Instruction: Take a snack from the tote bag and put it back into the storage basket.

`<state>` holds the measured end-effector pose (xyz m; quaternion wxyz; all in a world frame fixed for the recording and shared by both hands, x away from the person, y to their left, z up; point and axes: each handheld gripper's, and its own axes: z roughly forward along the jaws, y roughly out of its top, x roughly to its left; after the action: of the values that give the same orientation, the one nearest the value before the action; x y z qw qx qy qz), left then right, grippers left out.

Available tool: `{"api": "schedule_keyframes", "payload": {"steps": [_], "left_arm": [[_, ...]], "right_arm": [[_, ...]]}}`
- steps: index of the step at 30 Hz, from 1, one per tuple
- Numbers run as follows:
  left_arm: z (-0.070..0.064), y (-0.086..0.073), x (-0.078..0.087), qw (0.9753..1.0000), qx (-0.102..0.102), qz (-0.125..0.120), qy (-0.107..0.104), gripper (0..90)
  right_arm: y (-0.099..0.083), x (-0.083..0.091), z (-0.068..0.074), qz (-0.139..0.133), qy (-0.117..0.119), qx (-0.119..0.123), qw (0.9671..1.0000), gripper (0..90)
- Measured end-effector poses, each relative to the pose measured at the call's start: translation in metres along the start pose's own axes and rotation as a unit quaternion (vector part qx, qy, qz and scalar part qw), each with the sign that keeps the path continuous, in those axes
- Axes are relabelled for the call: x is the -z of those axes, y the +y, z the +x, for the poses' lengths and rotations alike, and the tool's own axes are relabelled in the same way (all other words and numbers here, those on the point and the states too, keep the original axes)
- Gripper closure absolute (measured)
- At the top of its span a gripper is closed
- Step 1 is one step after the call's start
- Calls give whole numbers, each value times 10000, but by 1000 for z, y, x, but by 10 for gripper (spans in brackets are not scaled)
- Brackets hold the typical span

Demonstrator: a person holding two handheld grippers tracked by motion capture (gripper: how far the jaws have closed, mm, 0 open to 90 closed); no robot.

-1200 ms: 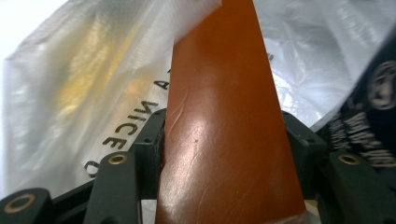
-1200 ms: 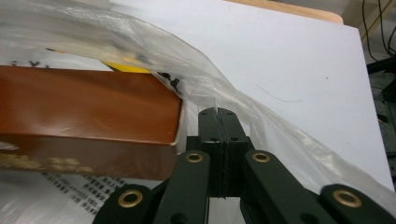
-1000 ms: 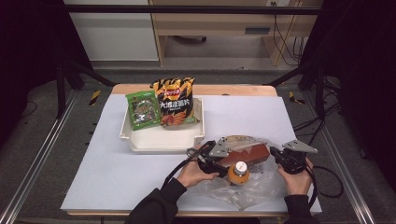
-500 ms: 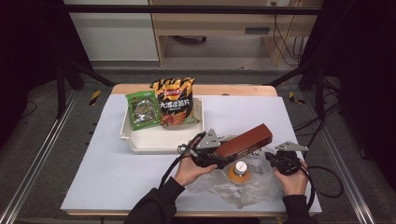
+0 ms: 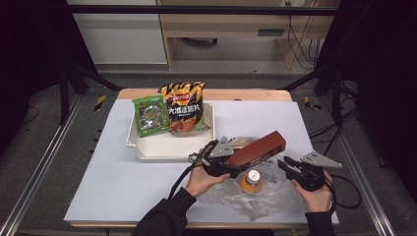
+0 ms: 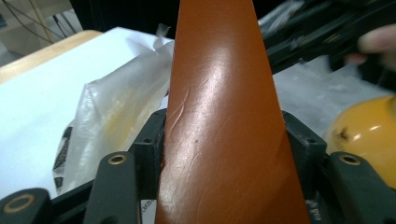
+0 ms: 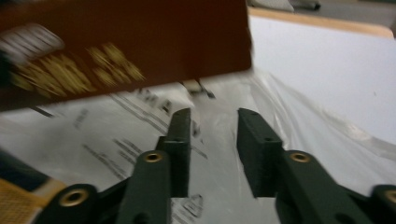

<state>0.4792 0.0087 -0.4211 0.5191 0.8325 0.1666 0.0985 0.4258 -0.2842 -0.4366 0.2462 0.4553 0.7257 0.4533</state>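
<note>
A long reddish-brown box [image 5: 258,147] hangs tilted above a crumpled clear plastic bag [image 5: 246,199], its far end higher. My left gripper [image 5: 232,164] is shut on the box's near end. The left gripper view has the box [image 6: 224,116] pinched between both jaws, the bag [image 6: 112,112] behind it. An orange bottle [image 5: 252,179] with a white cap lies in the bag under the box, and its body [image 6: 364,130] is at the right in that view. My right gripper [image 5: 286,164] stands open just right of the box, its jaws [image 7: 215,140] empty over the bag [image 7: 303,135], the box [image 7: 116,46] above them.
A cream tray [image 5: 162,147] sits at the back left of the white mat. An orange chips bag [image 5: 184,105] and a green packet [image 5: 151,115] lean in it. The table's wooden far edge [image 5: 246,94] runs behind.
The left gripper has lifted the brown box up off the bag and tipped its far end higher. The right gripper has drawn back a little toward the person.
</note>
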Motion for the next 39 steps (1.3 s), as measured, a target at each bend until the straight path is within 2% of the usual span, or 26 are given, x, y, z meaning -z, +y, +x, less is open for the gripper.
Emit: {"api": "schedule_keyframes", "payload": {"steps": [2, 5, 6, 7, 9, 11, 16, 21, 24, 27, 29, 31, 34, 36, 38, 39], "left_arm": [[1, -3, -4, 10000, 21, 48, 18, 430], [0, -8, -9, 9997, 27, 261, -20, 429], [1, -10, -11, 9995, -76, 306, 42, 429], [1, -12, -13, 9993, -65, 363, 56, 430], [2, -16, -18, 9990, -73, 426, 93, 429], [3, -20, -23, 9991, -18, 419, 115, 429], [2, -28, -38, 9976, -98, 668, 142, 428], [2, -35, -46, 9973, -69, 715, 161, 421], [2, -32, -40, 9975, -55, 694, 140, 399], [1, -27, -24, 9989, -65, 421, 208, 314], [1, -24, -11, 9994, -79, 280, 212, 310], [0, -23, 2, 9991, -158, 316, 221, 340], [-1, -26, 15, 9980, -204, 549, 246, 412], [-2, -32, 18, 9970, -204, 721, 213, 443], [-1, -42, 18, 9947, -272, 961, 230, 442], [-1, -47, 17, 9942, -263, 1025, 172, 435]], "right_arm": [[3, 4, 5, -99, 98, 67, 9999, 604], [8, 6, 10, -128, 140, 162, 9997, 579], [8, 7, 11, -127, 133, 160, 9997, 575], [8, 6, 11, -99, 116, 147, 9998, 577], [4, 4, 8, 2, -20, 153, 9999, 604], [-1, 1, 3, 193, -159, 31, 9997, 652], [-16, -8, -5, 544, -247, -60, 9982, 697], [-20, -13, -4, 636, -218, -57, 9977, 700], [-20, -13, -3, 647, -205, -79, 9977, 693], [-20, -11, -3, 619, -182, -63, 9979, 682], [-20, -10, -2, 575, -174, -49, 9982, 678], [-19, -9, -3, 542, -187, -25, 9984, 678], [-19, -8, -3, 521, -181, -44, 9985, 679], [-19, -8, -3, 539, -187, -64, 9983, 680], [-19, -7, -3, 555, -197, -38, 9983, 680], [-20, -8, -3, 556, -195, -25, 9983, 680]]}}
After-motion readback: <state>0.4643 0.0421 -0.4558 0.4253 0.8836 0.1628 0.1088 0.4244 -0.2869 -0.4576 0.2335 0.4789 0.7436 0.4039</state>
